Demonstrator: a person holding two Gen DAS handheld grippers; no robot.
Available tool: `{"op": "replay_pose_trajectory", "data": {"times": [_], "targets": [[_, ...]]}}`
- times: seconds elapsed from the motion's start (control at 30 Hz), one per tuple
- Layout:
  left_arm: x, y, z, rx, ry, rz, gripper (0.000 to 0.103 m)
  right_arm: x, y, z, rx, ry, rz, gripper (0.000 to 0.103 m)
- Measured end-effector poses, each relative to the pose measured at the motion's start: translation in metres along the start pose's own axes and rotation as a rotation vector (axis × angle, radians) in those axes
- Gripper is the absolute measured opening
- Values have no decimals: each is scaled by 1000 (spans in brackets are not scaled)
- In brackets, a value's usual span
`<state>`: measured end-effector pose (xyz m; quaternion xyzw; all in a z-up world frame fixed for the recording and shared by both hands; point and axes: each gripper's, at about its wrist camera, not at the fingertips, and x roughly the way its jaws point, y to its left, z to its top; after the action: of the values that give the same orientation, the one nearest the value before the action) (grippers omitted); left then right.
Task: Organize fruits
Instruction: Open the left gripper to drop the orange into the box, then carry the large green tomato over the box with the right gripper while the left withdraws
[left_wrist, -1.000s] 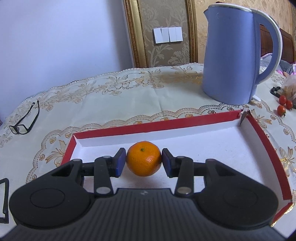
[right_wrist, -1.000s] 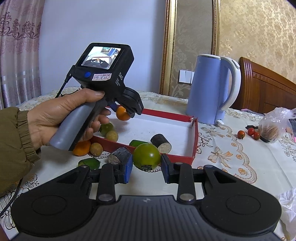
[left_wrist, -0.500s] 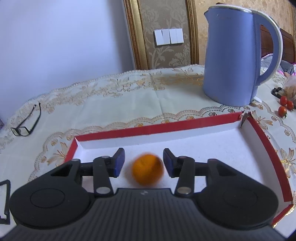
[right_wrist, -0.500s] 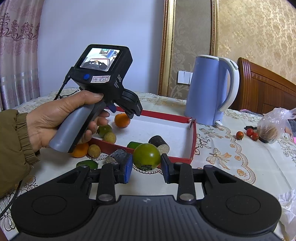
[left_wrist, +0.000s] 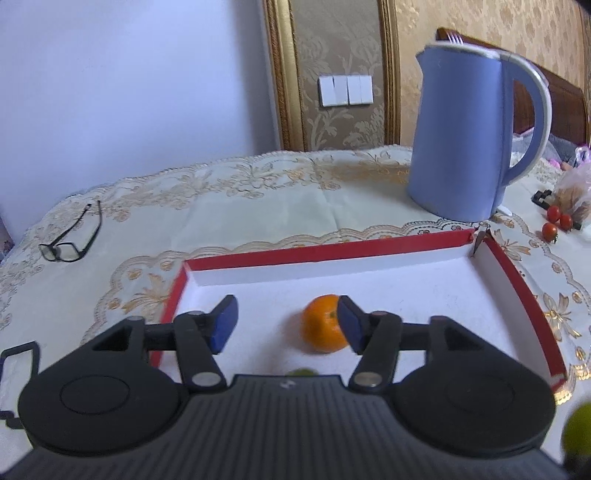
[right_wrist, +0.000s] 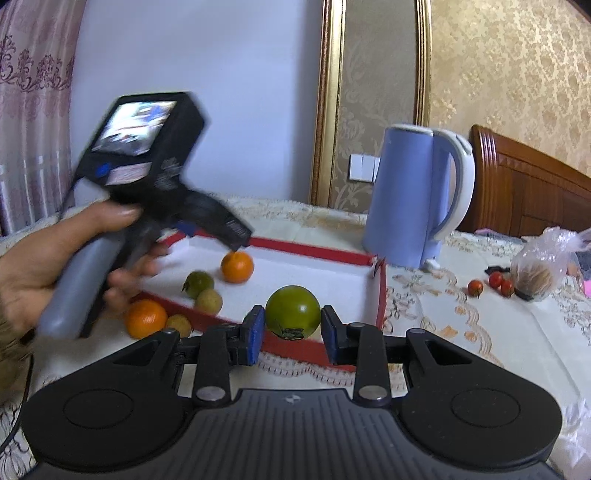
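An orange mandarin (left_wrist: 323, 324) lies on the white floor of the red-rimmed tray (left_wrist: 332, 254), by the right finger of my open, empty left gripper (left_wrist: 286, 324). It also shows in the right wrist view (right_wrist: 237, 266), under the left gripper (right_wrist: 218, 230). My right gripper (right_wrist: 291, 332) is shut on a green tomato (right_wrist: 293, 310), held above the tray's near rim (right_wrist: 295, 349). A green fruit (right_wrist: 199, 284) and a tan fruit (right_wrist: 208, 301) lie in the tray. Another mandarin (right_wrist: 146, 318) and a tan fruit (right_wrist: 179, 325) lie on the cloth outside.
A blue kettle (left_wrist: 465, 136) stands behind the tray's far right corner. Glasses (left_wrist: 70, 240) lie at the far left. Cherry tomatoes (right_wrist: 491, 284) and a plastic bag (right_wrist: 541, 266) lie to the right. The table carries a cream embroidered cloth (left_wrist: 240, 206).
My left gripper opened and dropped the mandarin into the tray, then lifted and drew back. My right gripper moved closer over the tray's near rim with the green tomato.
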<state>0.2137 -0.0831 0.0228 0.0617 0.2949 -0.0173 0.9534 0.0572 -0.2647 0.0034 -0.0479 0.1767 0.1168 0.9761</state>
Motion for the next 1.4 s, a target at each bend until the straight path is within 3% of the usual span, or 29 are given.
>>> {"op": "replay_pose_trajectory", "data": {"times": [0.03,0.37,0.43,0.5,0.73,0.9,1.17,1.4], "targets": [[-5,4,-3,2,-11,5,68,2,-1,2,6,-3,-4,32],[-69,40,-32,11,-76,33,69,25,-6,31,-11,-55,-46,32],[-82,41,-39,16,-117,68,77,33,-8,32,-21,-50,-33,32],[-90,40,-45,-1,-148,106,79,44,-10,33,-45,-48,-28,32],[-96,18,-47,-69,-114,131,80,68,-24,33,-52,-21,40,32],[-118,14,-55,-125,-115,111,90,76,-38,41,5,-32,67,32],[-152,15,-70,-44,-193,152,99,106,-35,46,73,-34,60,32],[-143,31,-79,-9,-208,147,100,128,-36,39,71,-5,13,32]]}}
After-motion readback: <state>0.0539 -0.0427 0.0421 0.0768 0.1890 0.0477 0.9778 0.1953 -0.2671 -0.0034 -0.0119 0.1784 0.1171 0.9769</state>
